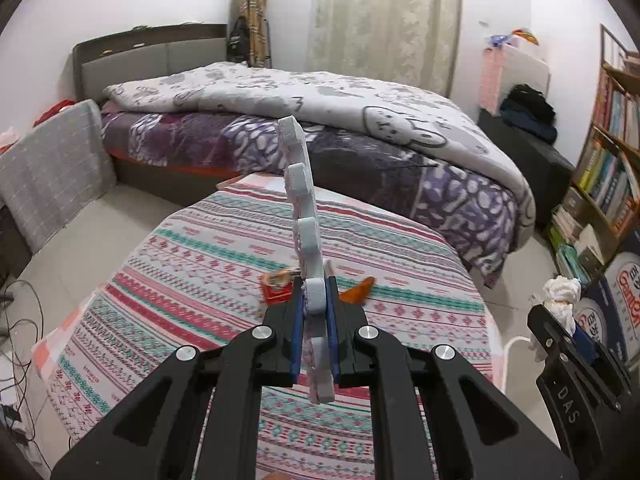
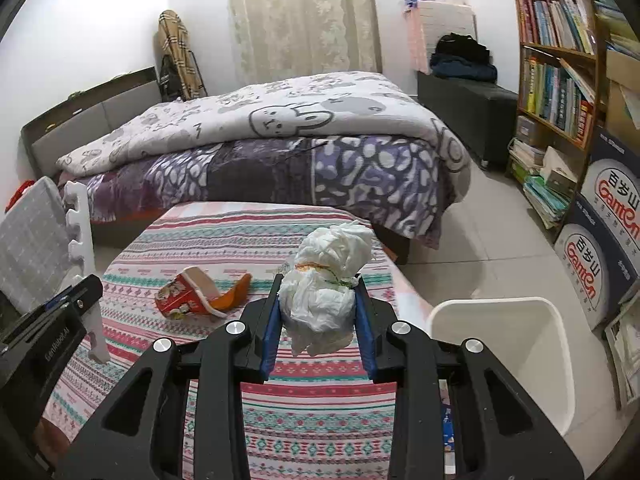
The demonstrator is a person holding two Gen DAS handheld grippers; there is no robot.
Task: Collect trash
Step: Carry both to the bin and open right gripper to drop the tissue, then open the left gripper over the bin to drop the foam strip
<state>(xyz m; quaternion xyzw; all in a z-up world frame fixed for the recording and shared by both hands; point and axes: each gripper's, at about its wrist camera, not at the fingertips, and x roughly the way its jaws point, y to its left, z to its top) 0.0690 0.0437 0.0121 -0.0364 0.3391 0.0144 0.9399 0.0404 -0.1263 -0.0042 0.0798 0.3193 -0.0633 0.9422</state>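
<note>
Carrying two pieces clamped in fingers: left gripper (image 1: 316, 300) pinching foam strip (image 1: 304, 208), right gripper (image 2: 318, 304) squeezing tissue wad (image 2: 328, 276); crushed cup (image 2: 192, 294) remaining mid-desk, bin (image 2: 520, 344) waiting off desk's right edge

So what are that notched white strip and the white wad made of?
Strip: probably matte foam, a puzzle-mat edge; thick, with interlocking tabs, bending under its own weight. Wad: looks like thin crumpled plastic film or tissue, finely creased, slightly glossy; hard to tell which.

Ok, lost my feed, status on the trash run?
Left gripper shut on foam mat strip. Right gripper shut on tissue wad. Crushed cup on table. Bin unobstructed.
</note>
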